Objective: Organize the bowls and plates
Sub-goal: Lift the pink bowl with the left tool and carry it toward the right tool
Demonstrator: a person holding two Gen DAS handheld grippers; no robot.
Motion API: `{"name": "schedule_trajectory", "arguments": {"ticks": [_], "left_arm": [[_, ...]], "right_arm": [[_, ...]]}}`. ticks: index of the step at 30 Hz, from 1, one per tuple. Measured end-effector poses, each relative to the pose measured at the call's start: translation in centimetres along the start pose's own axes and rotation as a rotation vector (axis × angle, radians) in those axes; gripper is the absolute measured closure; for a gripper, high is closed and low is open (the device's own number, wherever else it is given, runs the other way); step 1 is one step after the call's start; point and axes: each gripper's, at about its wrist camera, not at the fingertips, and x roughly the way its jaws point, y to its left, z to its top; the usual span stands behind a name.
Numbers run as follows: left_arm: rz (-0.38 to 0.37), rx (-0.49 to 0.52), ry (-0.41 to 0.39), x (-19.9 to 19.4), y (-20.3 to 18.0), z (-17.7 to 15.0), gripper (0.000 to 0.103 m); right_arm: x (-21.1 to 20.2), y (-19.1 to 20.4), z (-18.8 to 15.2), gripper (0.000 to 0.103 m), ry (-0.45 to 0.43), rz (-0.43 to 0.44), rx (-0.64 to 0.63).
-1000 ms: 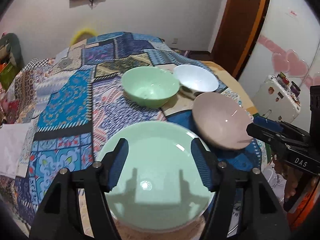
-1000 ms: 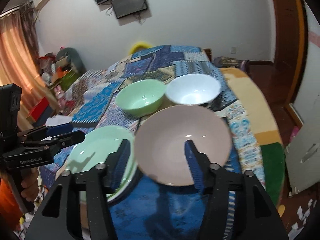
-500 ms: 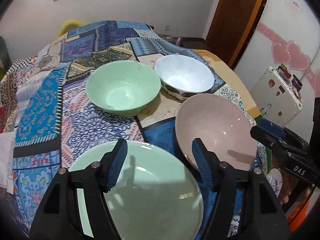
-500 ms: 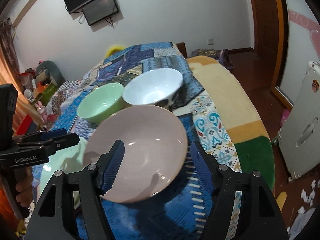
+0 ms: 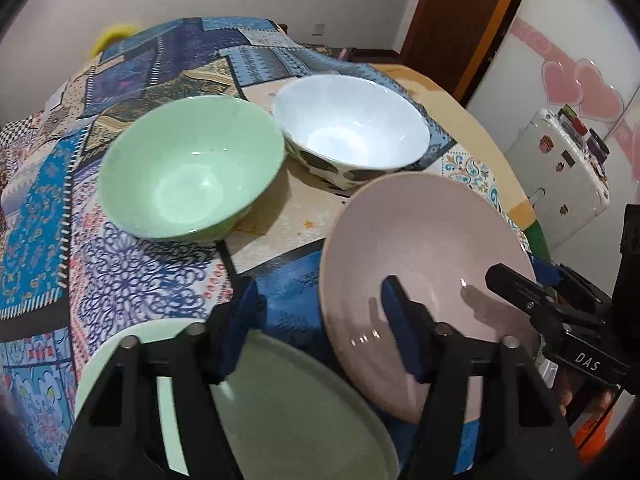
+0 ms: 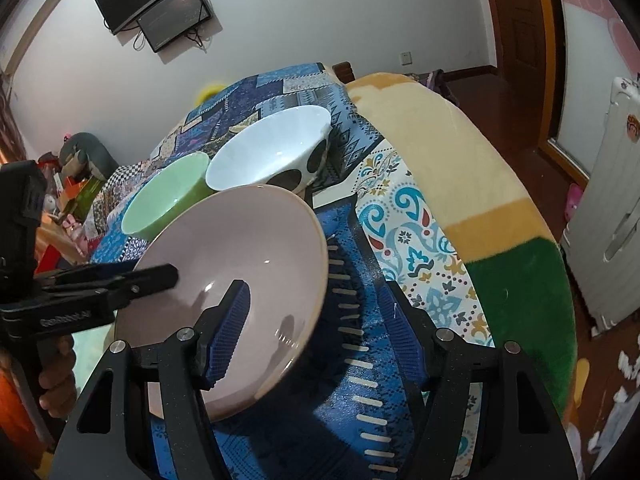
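Note:
A pink plate (image 5: 424,264) lies tilted at the near right of the table, its near edge over a pale green plate (image 5: 280,420). Behind them stand a green bowl (image 5: 192,168) and a white bowl (image 5: 352,128) with dark spots. My left gripper (image 5: 320,320) straddles the pink plate's left rim with its jaws closing; the pads do not touch it. My right gripper (image 6: 316,320) straddles the pink plate's (image 6: 240,264) right rim, one finger inside the plate, one over the blue cloth. Its jaws are closing too, with a clear gap to the rim. Each gripper shows in the other's view: right gripper (image 5: 516,276), left gripper (image 6: 172,274).
A patchwork cloth (image 5: 120,280) covers the table, and a yellow and green blanket (image 6: 480,200) hangs over its right edge. A white cabinet (image 5: 560,168) and a wooden door (image 5: 460,20) stand to the right. A hand (image 6: 56,384) holds the left gripper's handle.
Both grippers came down and closer to the table. The left one moved right, from over the green plate to the pink plate's left rim, and its jaws narrowed. The right one sank around the right rim.

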Motion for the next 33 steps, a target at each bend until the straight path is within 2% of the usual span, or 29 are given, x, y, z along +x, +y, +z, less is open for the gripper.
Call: {"name": "schedule_trajectory", "arguments": {"ticks": [4, 7, 11, 14, 18, 26, 33], "left_arm": [[-0.024, 0.014, 0.044, 1.3, -0.4, 0.0, 0.063], [-0.031, 0.023, 0.064, 2.0, -0.7, -0.1, 0.069], [-0.036, 0.039, 0.065, 2.1, -1.1, -0.3, 0.074], [-0.041, 0.059, 0.068, 2.1, -1.6, -0.6, 0.078], [-0.026, 0.089, 0.049, 1.7, -2.2, -0.8, 0.078], [-0.038, 0.067, 0.046, 0.8, -2.0, -1.1, 0.078], [-0.049, 0.058, -0.010, -1.7, -2.2, -1.4, 0.078]], "right_arm": [[-0.2, -0.1, -0.4, 0.053, 0.015, 0.022, 0.003], [0.0, -0.1, -0.6, 0.059, 0.028, 0.040, 0.008], [0.5, 0.0, -0.7, 0.067, 0.048, 0.056, 0.016], [0.9, 0.2, -0.8, 0.079, 0.061, 0.078, 0.019], [1.0, 0.6, -0.8, 0.080, 0.055, 0.044, 0.005], [0.0, 1.0, -0.2, 0.080, 0.033, 0.039, 0.017], [-1.9, 2.3, 0.2, 0.080, -0.016, 0.042, -0.002]]}}
